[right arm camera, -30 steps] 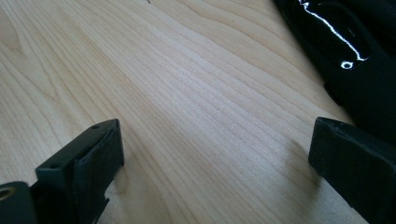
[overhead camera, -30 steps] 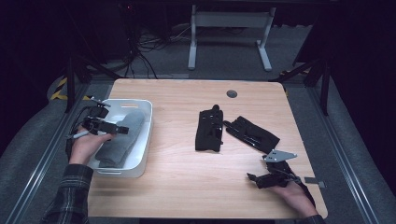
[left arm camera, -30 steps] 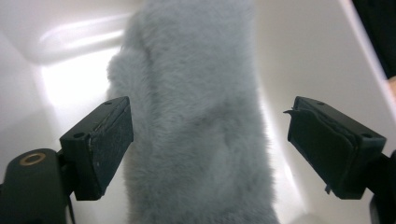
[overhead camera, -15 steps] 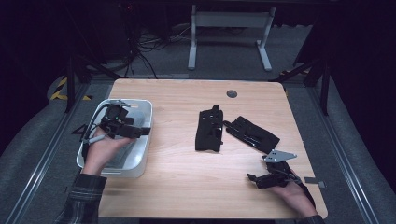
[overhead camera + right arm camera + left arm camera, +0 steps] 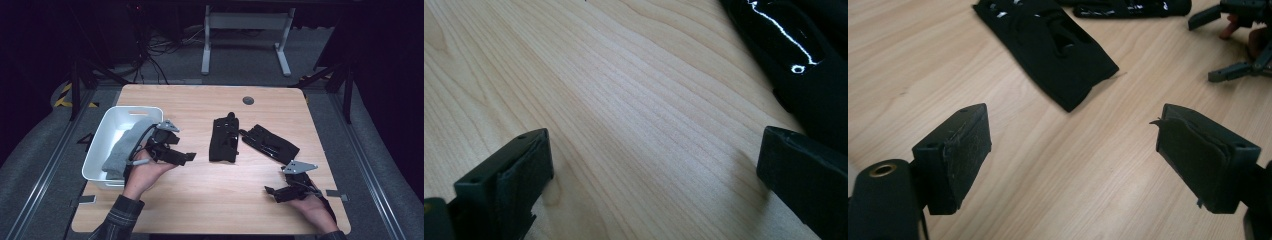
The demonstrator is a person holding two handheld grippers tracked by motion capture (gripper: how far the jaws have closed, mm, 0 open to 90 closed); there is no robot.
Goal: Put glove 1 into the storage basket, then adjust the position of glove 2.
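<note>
Left tool hangs just above the table with its jaws spread wide and nothing between them, pointing toward the nearer black wrist brace at the middle of the table. In the left gripper view the two pads stand well apart over bare wood, and that brace lies ahead of them, flat and apart from the tool. The left hand grips the tool from below, the forearm in a plaid sleeve coming in from the near edge.

Just right of that brace, a second black brace lies slanted, its end near the first. No writing can be read on either.

Right tool sits low at the near right of the table, held by the right hand, jaws likewise spread and empty; the right gripper view shows wood between them and glossy black material beyond.

A white bin at the table's left holds a grey cloth.
</note>
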